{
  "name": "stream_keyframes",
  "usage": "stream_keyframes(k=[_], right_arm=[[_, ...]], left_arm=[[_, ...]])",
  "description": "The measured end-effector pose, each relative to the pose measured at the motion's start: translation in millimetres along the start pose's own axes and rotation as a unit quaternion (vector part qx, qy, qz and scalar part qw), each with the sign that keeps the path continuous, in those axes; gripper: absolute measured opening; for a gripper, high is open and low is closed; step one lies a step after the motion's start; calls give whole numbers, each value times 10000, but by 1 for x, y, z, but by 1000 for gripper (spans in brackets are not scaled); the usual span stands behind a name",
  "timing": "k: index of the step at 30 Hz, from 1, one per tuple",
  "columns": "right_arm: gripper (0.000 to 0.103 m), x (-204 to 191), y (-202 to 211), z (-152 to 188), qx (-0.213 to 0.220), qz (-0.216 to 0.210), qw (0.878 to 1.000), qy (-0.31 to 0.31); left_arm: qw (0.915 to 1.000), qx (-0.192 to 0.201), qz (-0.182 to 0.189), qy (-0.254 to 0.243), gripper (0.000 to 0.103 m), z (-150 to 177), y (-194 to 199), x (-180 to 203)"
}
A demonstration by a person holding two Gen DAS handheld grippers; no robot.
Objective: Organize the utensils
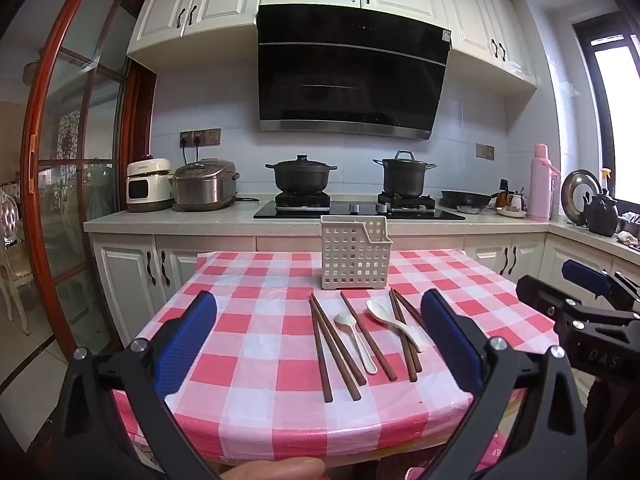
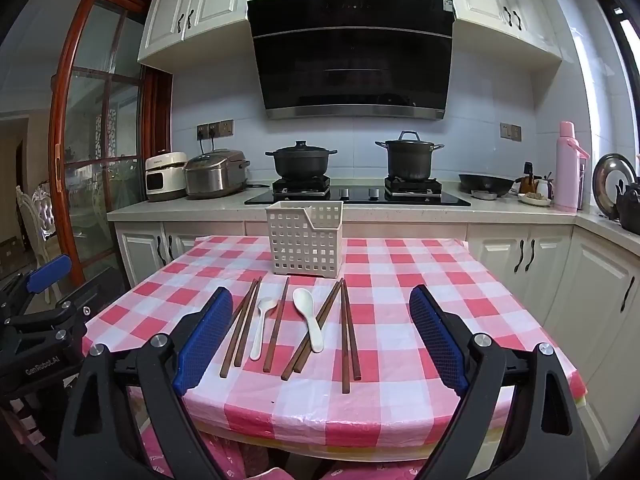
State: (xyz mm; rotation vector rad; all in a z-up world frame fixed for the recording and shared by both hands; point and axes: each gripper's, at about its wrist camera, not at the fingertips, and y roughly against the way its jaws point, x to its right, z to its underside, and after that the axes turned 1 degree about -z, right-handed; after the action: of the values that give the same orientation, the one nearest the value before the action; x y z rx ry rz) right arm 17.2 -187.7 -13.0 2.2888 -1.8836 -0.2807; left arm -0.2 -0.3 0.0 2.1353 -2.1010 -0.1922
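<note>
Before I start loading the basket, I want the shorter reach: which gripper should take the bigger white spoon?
Right, probably. The bigger spoon lies between the open right gripper's fingers; in the left gripper's view it sits off to the right.

My right gripper (image 1: 576, 300) is cut off by the left wrist view's right edge; my left gripper (image 2: 48, 304) runs off the right wrist view's left edge; a fingertip (image 1: 276, 470) is clipped at the bottom; the basket's (image 2: 305, 240) inside is hidden behind its wall; the worktop's (image 2: 360, 400) near edge drops behind my jaws.
</note>
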Motion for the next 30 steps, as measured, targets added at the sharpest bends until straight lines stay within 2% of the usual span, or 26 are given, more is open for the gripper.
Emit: stream_keyframes(k=[15, 30], right_arm=[[85, 2, 2, 0, -18, -6, 10000, -53], [85, 3, -3, 2, -82, -5, 9999, -120]], left_arm=[[10000, 3, 7, 2, 99, -9, 6, -3], [10000, 0, 4, 17, 99, -2, 3, -1]])
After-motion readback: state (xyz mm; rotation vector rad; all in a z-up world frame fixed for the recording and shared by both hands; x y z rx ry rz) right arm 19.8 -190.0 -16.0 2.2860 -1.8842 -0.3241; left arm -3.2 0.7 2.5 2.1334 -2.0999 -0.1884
